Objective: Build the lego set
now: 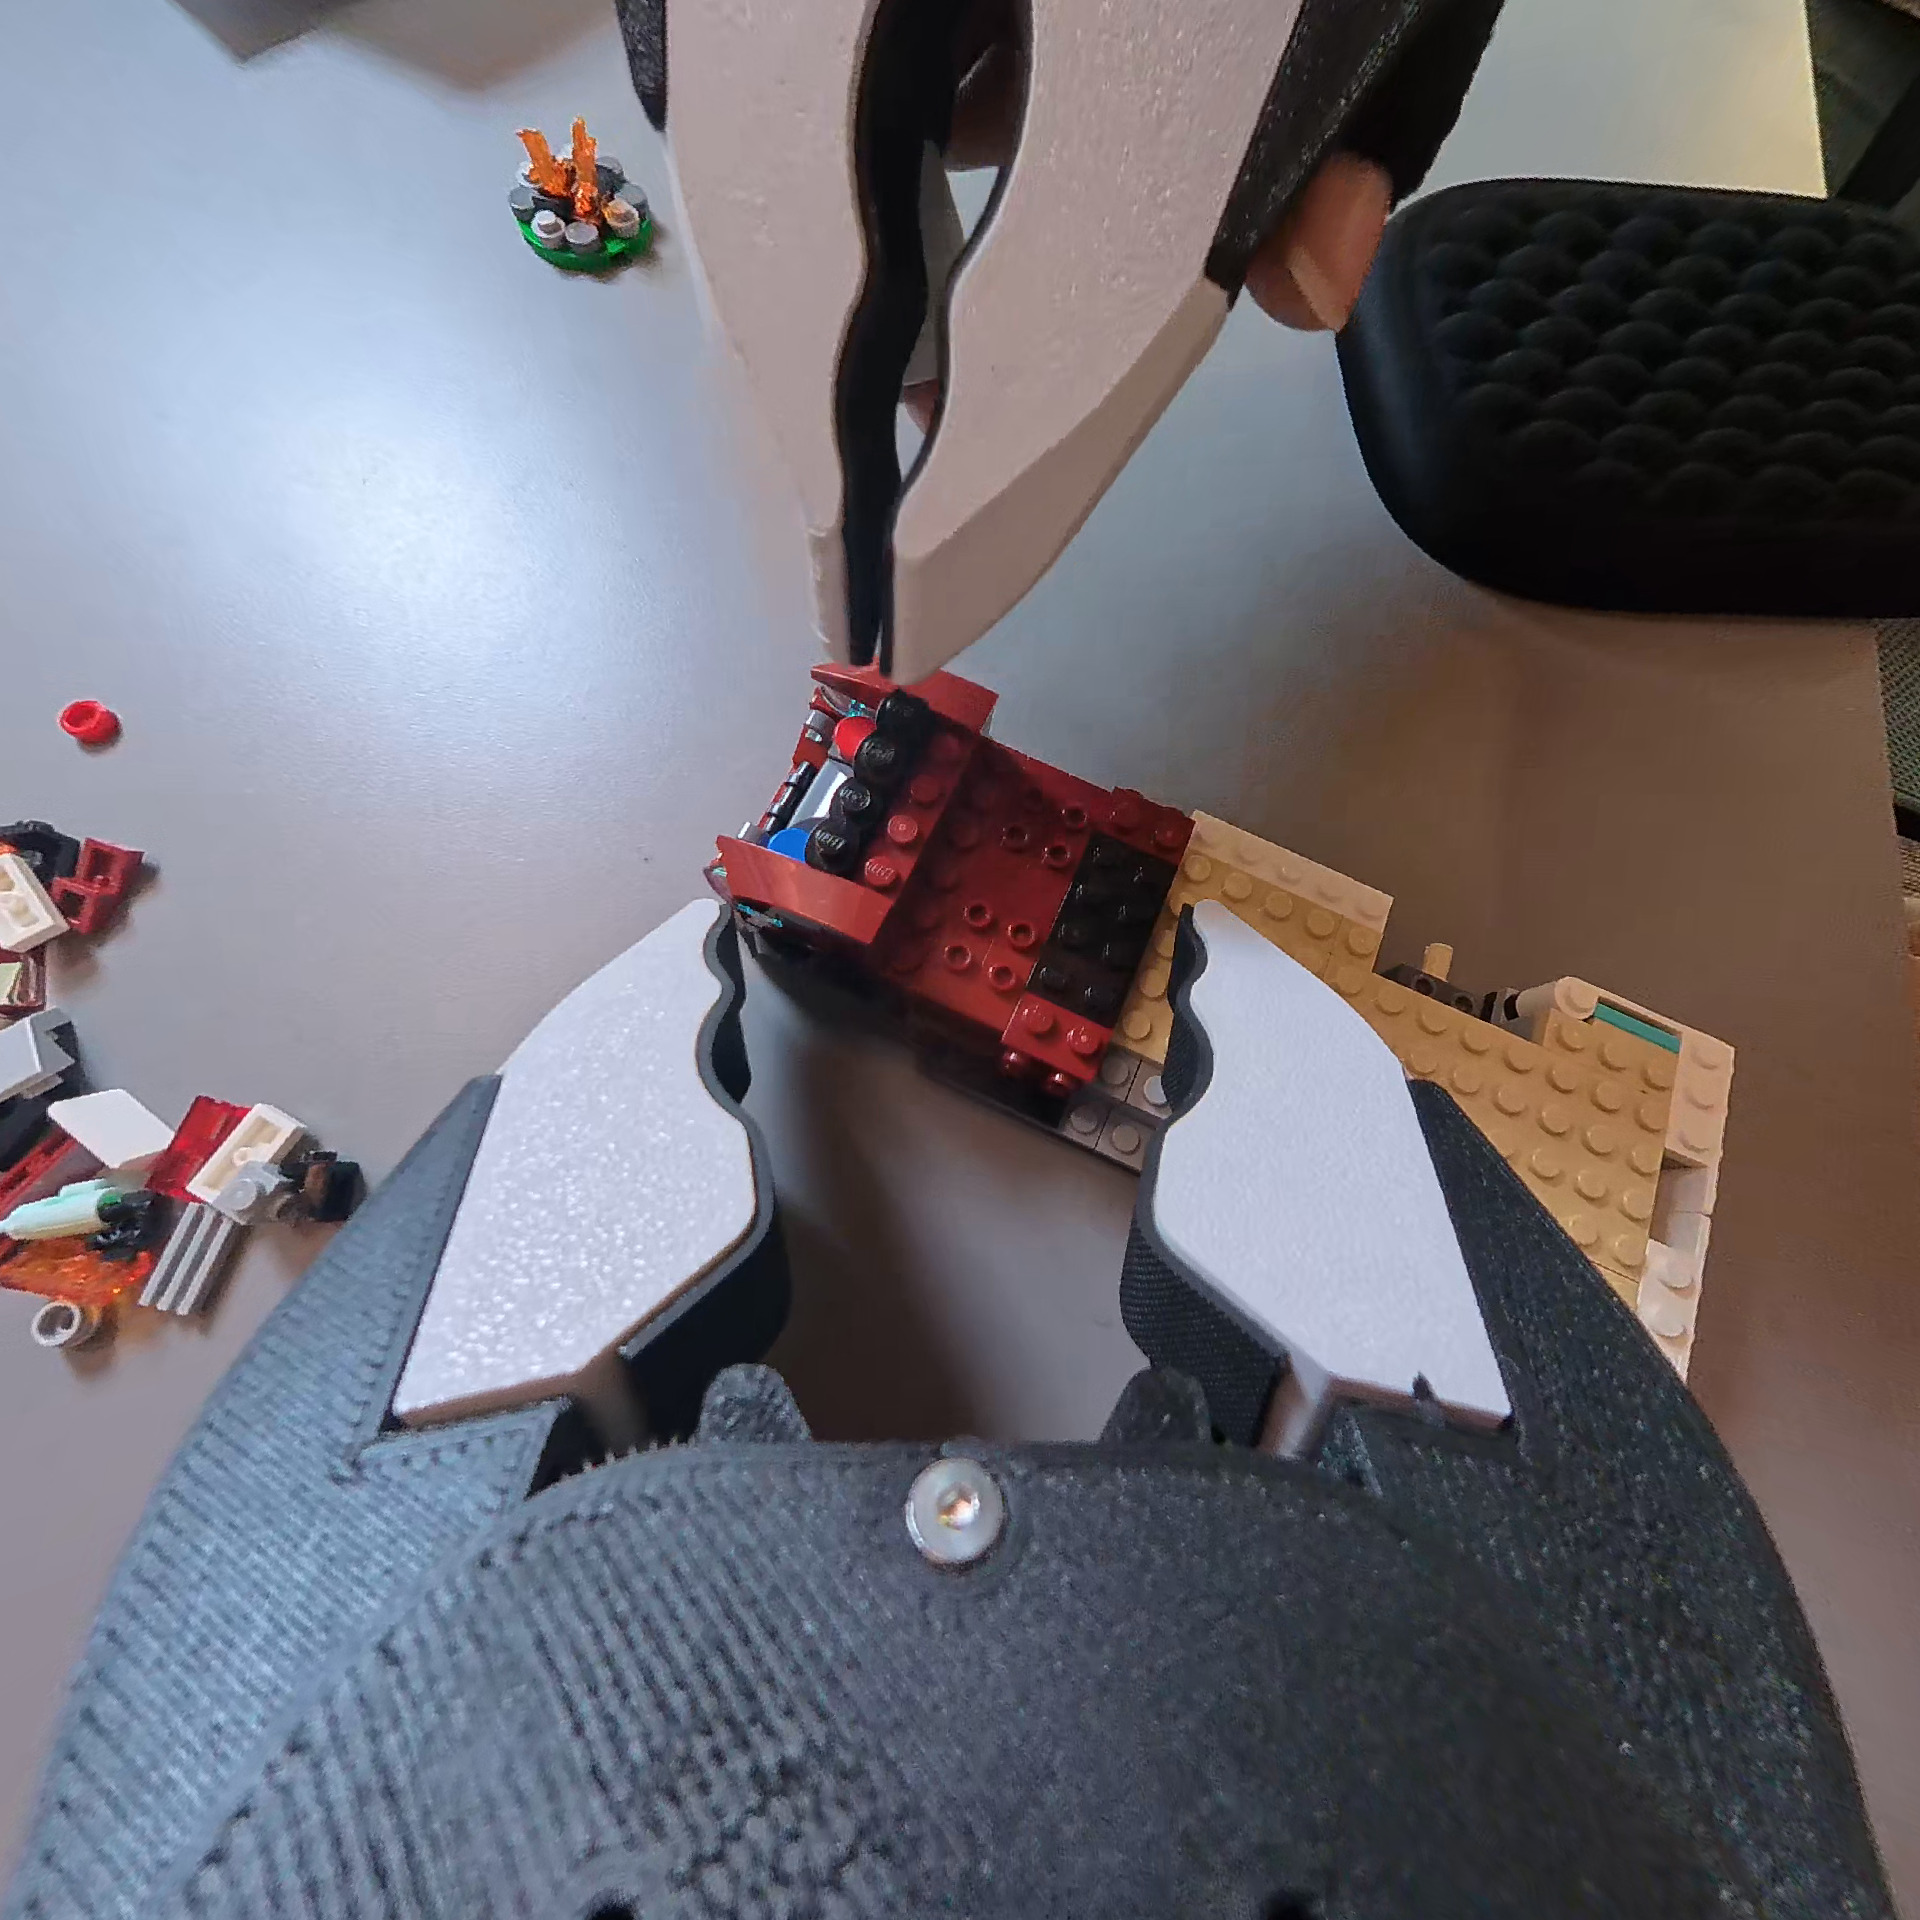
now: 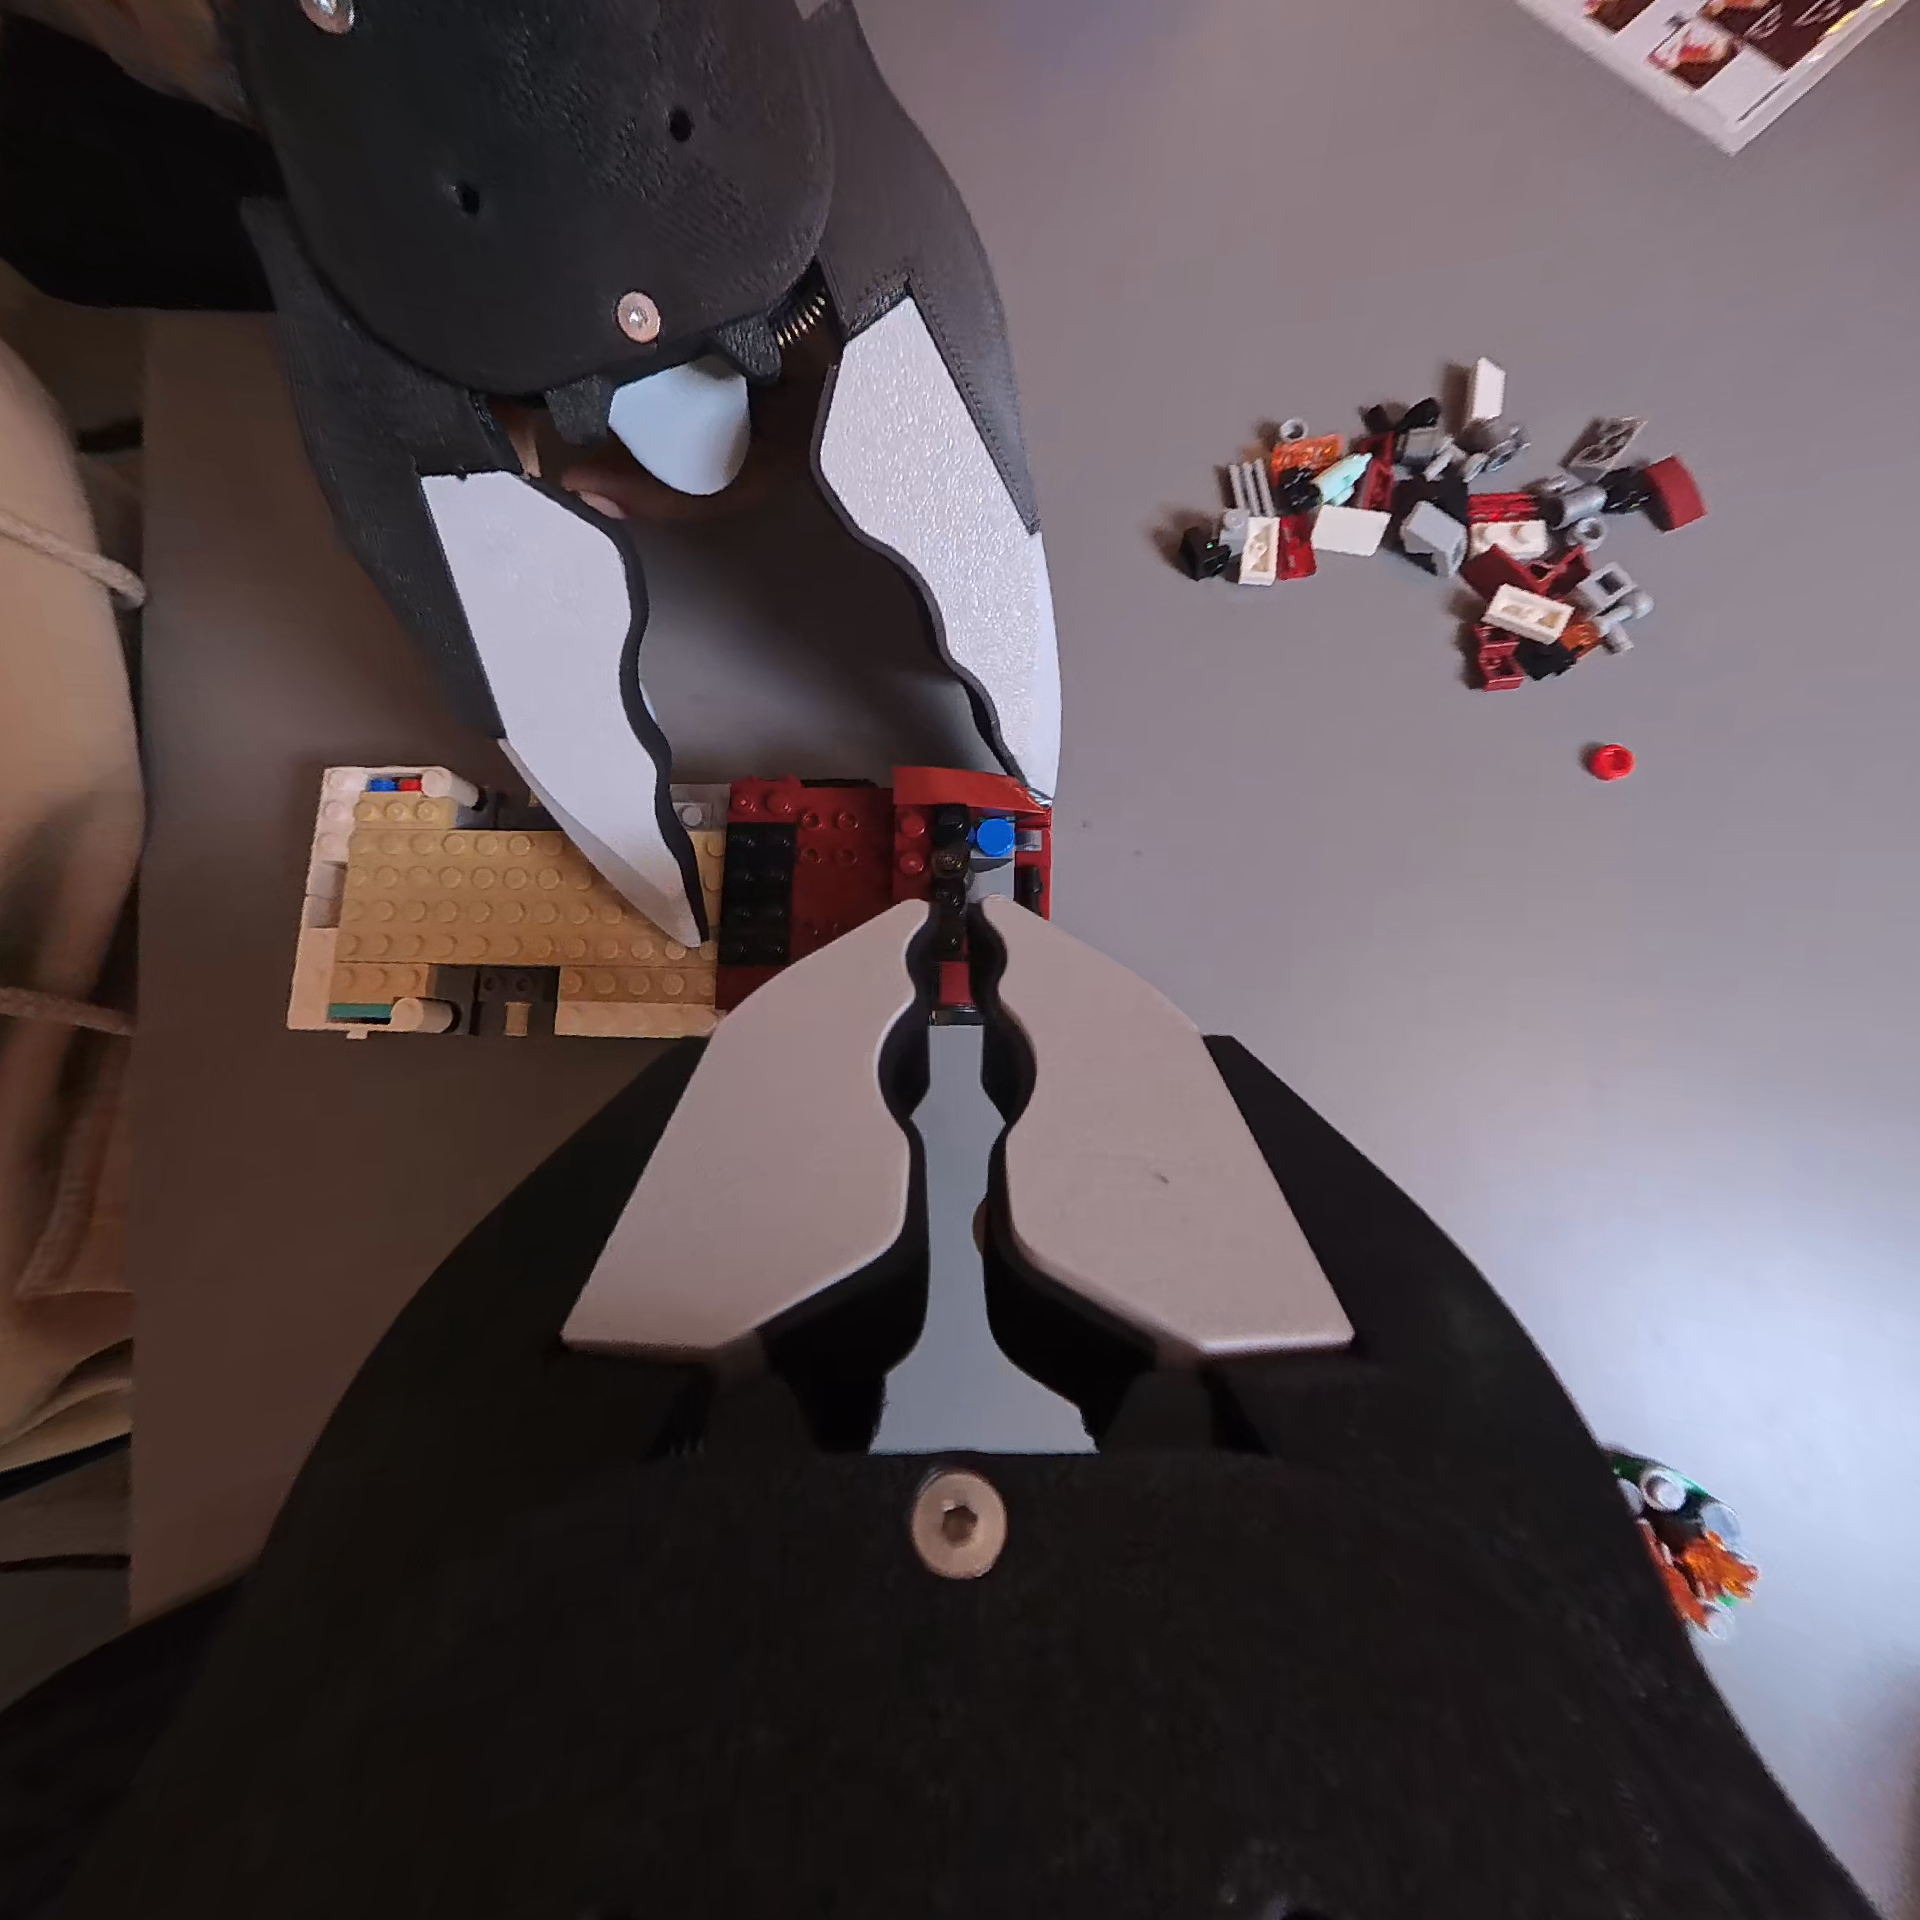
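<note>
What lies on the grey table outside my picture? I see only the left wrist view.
Observer: A printed white paper booklet lies beyond the pile of small loose plastic bricks.
Operator: What is at the tan end of the tan-and-dark-red plastic brick model, behind my left hand-held gripper?
Observer: A white corner bearing one small blue stud and one small red stud, side by side.

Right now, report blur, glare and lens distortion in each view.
Left wrist view: right gripper slightly motion-blurred, brick model sharp, soft glare on the table, wide-angle bending at the edges. Right wrist view: loose bricks slightly soft, left edge dim.
</note>
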`<action>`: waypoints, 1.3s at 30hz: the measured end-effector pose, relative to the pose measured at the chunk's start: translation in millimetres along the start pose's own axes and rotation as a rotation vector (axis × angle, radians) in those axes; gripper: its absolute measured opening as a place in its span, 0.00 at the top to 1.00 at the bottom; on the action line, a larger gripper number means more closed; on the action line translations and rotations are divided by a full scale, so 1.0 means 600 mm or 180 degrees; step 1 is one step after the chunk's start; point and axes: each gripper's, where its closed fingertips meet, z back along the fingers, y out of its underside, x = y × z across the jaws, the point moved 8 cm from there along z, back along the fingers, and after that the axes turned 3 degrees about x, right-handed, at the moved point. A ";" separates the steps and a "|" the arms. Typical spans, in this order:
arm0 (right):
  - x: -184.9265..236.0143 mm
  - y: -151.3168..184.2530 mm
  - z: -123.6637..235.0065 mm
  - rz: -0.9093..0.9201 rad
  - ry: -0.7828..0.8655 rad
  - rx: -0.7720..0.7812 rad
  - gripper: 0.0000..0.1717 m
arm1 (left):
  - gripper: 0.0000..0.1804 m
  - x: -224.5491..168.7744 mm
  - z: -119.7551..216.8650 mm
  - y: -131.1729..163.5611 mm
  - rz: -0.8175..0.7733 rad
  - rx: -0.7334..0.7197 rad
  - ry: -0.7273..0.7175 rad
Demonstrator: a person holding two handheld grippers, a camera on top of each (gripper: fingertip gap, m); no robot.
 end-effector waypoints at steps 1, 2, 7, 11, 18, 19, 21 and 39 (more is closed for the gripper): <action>0.000 -0.001 0.000 -0.0008 0.0048 -0.0003 1.00 | 0.56 0.000 0.000 0.000 -0.0002 -0.0001 0.0000; 0.000 0.000 -0.002 -0.0017 0.0071 0.0009 1.00 | 0.56 0.000 0.000 0.000 -0.0003 -0.0002 0.0001; 0.000 0.003 -0.012 -0.0076 0.0025 0.0069 1.00 | 0.56 0.000 0.000 0.000 -0.0004 -0.0007 -0.0004; 0.000 0.003 -0.013 -0.0096 0.0013 0.0065 1.00 | 0.56 0.000 0.000 0.001 -0.0003 -0.0010 -0.0006; 0.001 0.006 -0.017 -0.0153 -0.0032 0.0074 1.00 | 0.57 -0.001 0.000 0.001 -0.0007 -0.0013 -0.0009; 0.001 0.007 -0.017 -0.0173 -0.0040 0.0058 1.00 | 0.57 -0.001 0.000 0.001 -0.0012 -0.0013 -0.0006; 0.001 0.007 -0.014 -0.0206 -0.0061 -0.0009 0.99 | 0.57 -0.001 0.000 0.001 -0.0012 -0.0016 -0.0002; 0.000 0.005 -0.024 -0.0164 -0.0202 0.0277 0.93 | 0.57 -0.001 0.000 0.001 -0.0017 -0.0024 0.0001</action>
